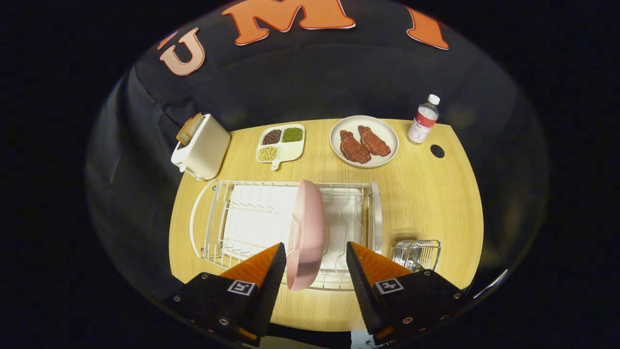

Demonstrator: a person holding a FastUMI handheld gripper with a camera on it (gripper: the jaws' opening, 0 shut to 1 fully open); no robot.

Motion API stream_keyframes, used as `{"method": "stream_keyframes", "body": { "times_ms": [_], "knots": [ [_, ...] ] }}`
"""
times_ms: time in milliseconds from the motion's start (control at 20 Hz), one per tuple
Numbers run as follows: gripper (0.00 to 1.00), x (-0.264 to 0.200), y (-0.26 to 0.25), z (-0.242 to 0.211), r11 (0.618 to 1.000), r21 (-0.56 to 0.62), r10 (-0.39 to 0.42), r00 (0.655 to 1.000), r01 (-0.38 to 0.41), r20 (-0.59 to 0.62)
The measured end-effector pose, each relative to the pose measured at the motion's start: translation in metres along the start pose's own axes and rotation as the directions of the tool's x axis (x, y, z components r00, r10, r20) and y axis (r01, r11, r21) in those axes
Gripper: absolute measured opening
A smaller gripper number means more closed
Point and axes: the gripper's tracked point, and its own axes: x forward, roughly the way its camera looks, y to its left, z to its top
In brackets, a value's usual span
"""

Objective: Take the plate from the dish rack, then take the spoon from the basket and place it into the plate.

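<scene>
Fingers (pixel 314 264) at the bottom of the frame stand spread apart, grasping nothing, with the pink plate (pixel 306 232) between them, on edge in the rack (pixel 375 218) at centre. It looks stiff, smooth, probably slippery and breakable; its near rim seems the best hold. Lower right on the worktop (pixel 426 194), the wire basket (pixel 417 254) sits; the spoon is too unclear to pick out.

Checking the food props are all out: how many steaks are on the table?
2. Both steaks lie side by side on the white plate beyond the dish rack: one nearer the divided dish, the other nearer the bottle. None seems hidden.
</scene>
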Motion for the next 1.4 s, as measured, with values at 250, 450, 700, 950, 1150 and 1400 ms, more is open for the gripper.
{"method": "stream_keyframes", "body": {
  "times_ms": [250,450,700,950,1150,1400],
  "knots": [
    [0.54,0.019,-0.003,-0.002,1.0,0.011,-0.019,0.998,0.02,-0.068],
    [0.31,0.025,-0.004,-0.003,0.999,0.012,-0.029,0.995,0.03,-0.1],
    [0.25,0.023,-0.007,-0.002,0.999,-0.011,-0.032,0.995,0.031,-0.097],
    [0.23,0.013,-0.011,0.003,0.999,-0.003,-0.053,0.996,0.053,-0.069],
    [0.23,0.005,-0.007,0.006,0.996,-0.028,-0.089,0.995,0.088,-0.043],
    [0.23,-0.006,-0.007,0.014,0.983,-0.093,-0.16,0.987,0.16,0.015]
  ]
}}
